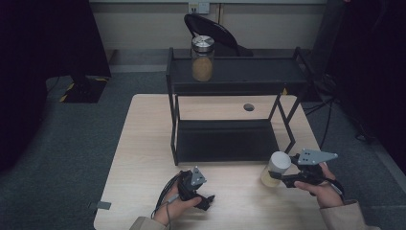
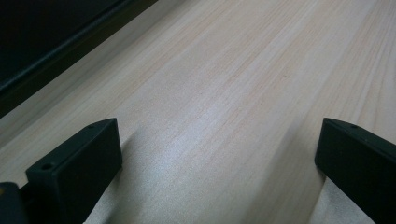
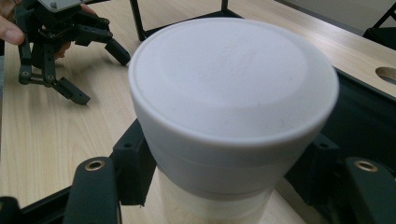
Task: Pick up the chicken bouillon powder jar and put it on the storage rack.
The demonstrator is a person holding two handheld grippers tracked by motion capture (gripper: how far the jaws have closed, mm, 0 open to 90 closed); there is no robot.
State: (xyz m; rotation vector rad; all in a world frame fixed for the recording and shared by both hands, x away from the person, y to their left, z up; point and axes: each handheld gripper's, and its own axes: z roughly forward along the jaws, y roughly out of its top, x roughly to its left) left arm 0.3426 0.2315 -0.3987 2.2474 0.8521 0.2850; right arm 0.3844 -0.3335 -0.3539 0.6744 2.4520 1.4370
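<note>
On the left, my left gripper (image 1: 207, 200) rests low on the table (image 1: 143, 143) with its jaws wide apart and nothing between them; in the left gripper view I see only pale wood grain, smooth and matte, between the two black blocky pads. In the middle stands the black metal shelf (image 1: 230, 76), with thin straight legs and two flat dark levels. On its upper level one glass jar (image 1: 202, 58) already stands upright, with a shiny metal lid and brownish grains inside. On the right, my right gripper (image 1: 276, 176) is closed on a second jar (image 1: 276, 168), just under its white lid (image 3: 233, 79), which is round, smooth and looks like plastic. This jar is near the front right leg of the shelf, not yet on it. I judge the work about half done: one jar placed, and this one is left to put on the shelf.
</note>
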